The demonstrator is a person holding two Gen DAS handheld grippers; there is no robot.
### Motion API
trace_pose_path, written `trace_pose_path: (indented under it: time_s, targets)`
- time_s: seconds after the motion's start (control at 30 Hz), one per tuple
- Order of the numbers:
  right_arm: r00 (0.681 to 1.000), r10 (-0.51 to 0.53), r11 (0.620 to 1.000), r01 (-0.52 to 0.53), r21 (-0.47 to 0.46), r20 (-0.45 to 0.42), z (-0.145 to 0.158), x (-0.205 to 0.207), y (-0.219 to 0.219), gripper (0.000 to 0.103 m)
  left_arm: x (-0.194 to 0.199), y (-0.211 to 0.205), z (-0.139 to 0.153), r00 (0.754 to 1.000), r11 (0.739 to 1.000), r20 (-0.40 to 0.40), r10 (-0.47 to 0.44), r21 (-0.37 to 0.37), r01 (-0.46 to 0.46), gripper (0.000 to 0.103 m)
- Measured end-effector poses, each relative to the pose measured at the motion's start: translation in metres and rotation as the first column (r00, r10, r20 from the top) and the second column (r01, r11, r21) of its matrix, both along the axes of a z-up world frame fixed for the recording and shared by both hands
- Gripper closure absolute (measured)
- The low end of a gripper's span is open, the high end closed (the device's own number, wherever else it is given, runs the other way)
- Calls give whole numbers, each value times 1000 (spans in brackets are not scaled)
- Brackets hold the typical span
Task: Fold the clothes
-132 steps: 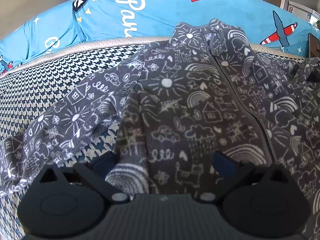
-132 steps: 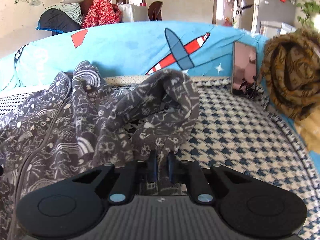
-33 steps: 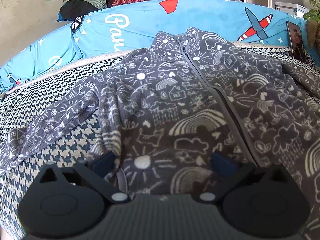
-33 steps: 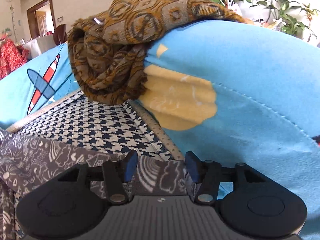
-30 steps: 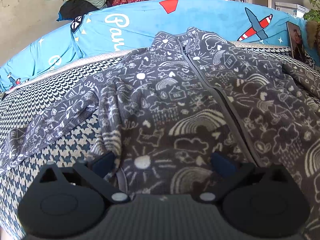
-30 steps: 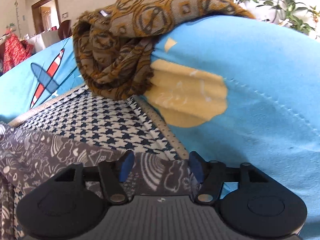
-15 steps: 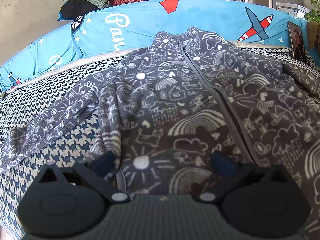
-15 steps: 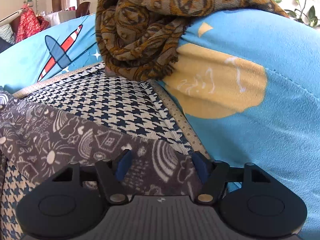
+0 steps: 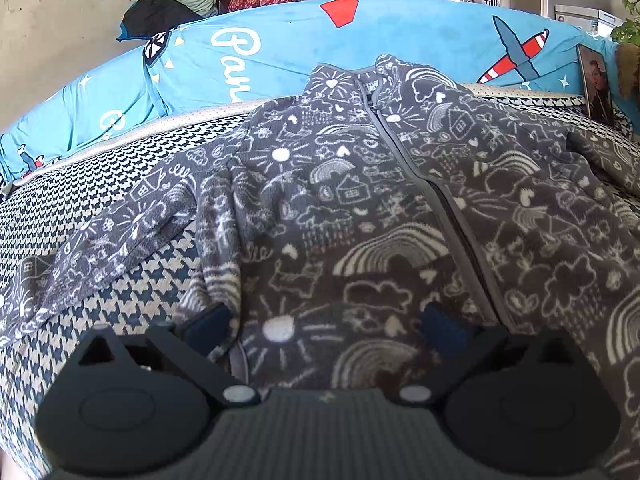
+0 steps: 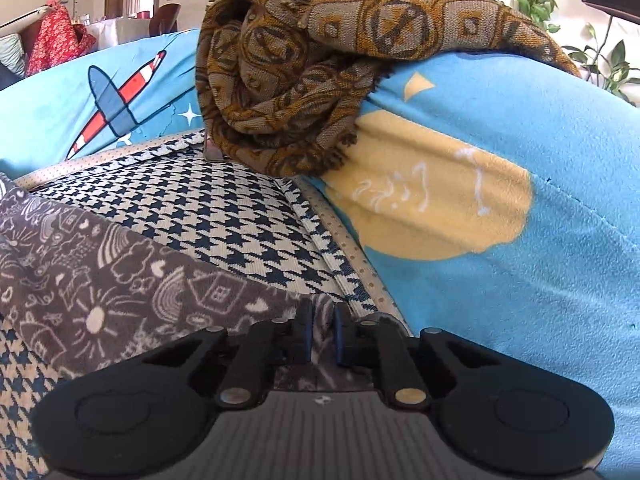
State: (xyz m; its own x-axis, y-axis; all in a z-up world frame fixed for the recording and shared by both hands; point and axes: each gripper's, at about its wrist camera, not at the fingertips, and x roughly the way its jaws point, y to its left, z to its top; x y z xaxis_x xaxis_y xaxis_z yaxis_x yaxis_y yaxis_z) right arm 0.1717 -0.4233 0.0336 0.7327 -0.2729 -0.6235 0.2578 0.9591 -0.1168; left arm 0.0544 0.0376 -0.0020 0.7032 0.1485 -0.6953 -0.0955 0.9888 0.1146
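Grey doodle-print fleece jacket (image 9: 360, 208) lies front-up and zipped on the houndstooth sofa seat (image 9: 80, 184), collar toward the blue backrest cover (image 9: 280, 52), one sleeve (image 9: 100, 240) stretched out sideways from the jacket body. Left claw (image 9: 324, 320) sits over the jacket's hem, fingers spread wide with the fabric between them, nothing gripped. Right claw (image 10: 322, 334) is closed on the cuff end of the jacket's other sleeve (image 10: 120, 280), close to the seat's piped edge, with a brown patterned scarf (image 10: 320, 60) draped over the blue armrest (image 10: 520, 200) beyond it.
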Motion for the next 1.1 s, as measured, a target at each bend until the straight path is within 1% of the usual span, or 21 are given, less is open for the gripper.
trace_pose_path:
  time_s: [0.17,0.3,0.4,0.43,0.5,0.53,0.6,0.67,0.7,0.8,0.9,1.03,1.1]
  targets:
    - [998,-56,998,56,-11,-7,0,2,-3,95,0,1,0,1000,1000,0,-2,-3,2,0]
    - [993,-116,992,117,-44,6,4,1,-5,95,0,1,-1,1000,1000,0,-3,-1,3,0]
    - [983,-181,980,182,-83,19,12,-3,-6,94,1,0,-1,1000,1000,-2,-2,-1,2,0]
    - [981,-189,978,191,-87,30,16,-6,-5,93,1,0,-1,1000,1000,-2,-1,-3,1,0]
    - [984,-164,983,169,-73,65,24,-12,1,91,2,1,1,1000,1000,0,-1,-13,1,0]
    - [987,-143,987,148,-66,79,28,-14,5,89,3,1,3,1000,1000,3,-1,-23,1,0]
    - [995,-45,997,50,-51,86,31,-11,25,85,4,2,6,1000,999,12,-6,-46,6,0]
    - [994,53,998,-49,-38,95,35,-8,45,82,6,2,11,999,997,24,-22,-77,24,0]
    - [990,101,995,-99,-31,100,36,-6,55,78,7,1,12,999,996,25,-28,-88,30,0]
    - [962,246,969,-247,-12,115,41,-1,87,74,17,1,15,999,994,7,-34,-102,34,0]
    - [920,375,926,-378,3,114,40,10,129,74,28,3,19,1000,993,0,-19,-114,19,0]
    - [884,454,890,-455,-11,112,37,24,178,72,44,8,24,1000,994,5,-14,-108,15,0]
    - [875,470,880,-474,14,120,36,33,194,69,52,10,26,1000,995,7,-20,-96,21,0]
